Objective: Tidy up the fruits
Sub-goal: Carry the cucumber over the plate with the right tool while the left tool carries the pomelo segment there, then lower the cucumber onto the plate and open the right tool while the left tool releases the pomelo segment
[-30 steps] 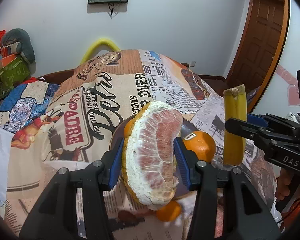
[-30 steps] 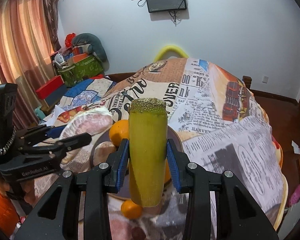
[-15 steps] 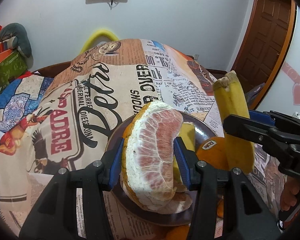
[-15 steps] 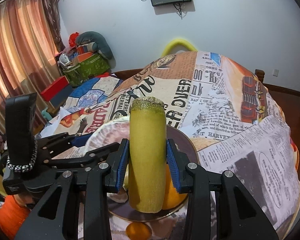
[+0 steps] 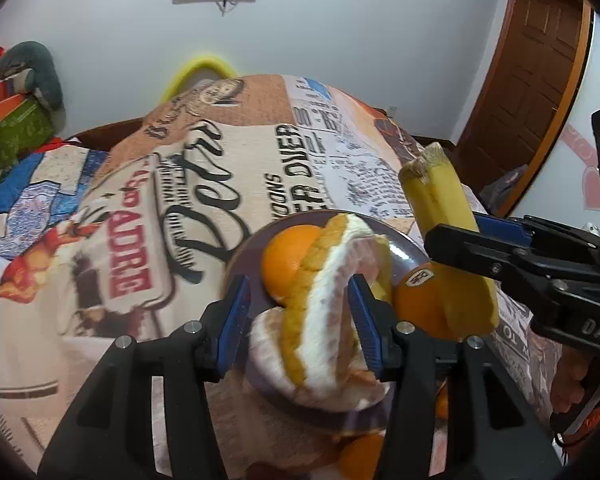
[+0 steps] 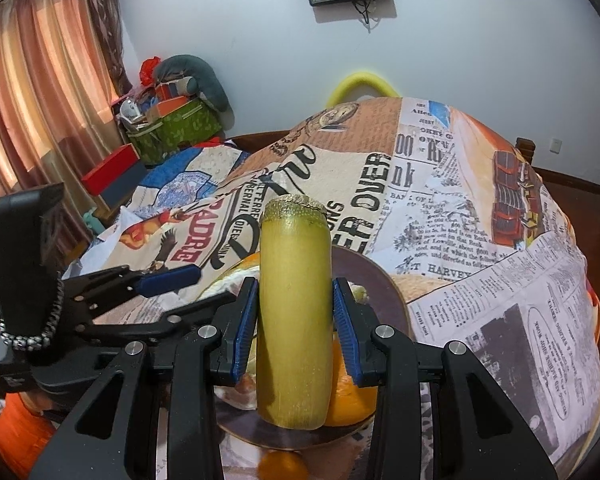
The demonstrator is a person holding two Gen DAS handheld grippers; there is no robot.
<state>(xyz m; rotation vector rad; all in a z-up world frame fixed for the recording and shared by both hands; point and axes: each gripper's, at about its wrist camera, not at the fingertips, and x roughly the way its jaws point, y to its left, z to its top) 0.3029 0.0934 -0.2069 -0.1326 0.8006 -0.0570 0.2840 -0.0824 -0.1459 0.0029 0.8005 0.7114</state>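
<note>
A peeled pomelo piece (image 5: 320, 336) sits between the blue pads of my left gripper (image 5: 300, 304). It is tilted, rind up, low over a dark plate (image 5: 404, 248), with its right side against the right pad. The plate also holds a plain orange (image 5: 288, 256), a stickered orange (image 5: 416, 300) and another pale pomelo piece. My right gripper (image 6: 294, 300) is shut on an upright banana (image 6: 294, 320) whose lower end hangs over the plate (image 6: 364, 276) beside an orange (image 6: 348, 400). The left gripper (image 6: 212, 286) shows at the left, and the right gripper (image 5: 460, 232) and banana (image 5: 440, 208) at the right.
A newspaper-print cloth (image 6: 480, 280) covers the table, falling away at the right. A small orange (image 6: 282, 466) lies off the plate at the near edge. Boxes and a green bin (image 6: 172, 128) stand at the back left, and a wooden door (image 5: 532, 80) at the right.
Both grippers have moved forward and down over the plate. The pomelo piece has turned between the left pads, so its rind now faces me. The banana has sunk beside the stickered orange.
</note>
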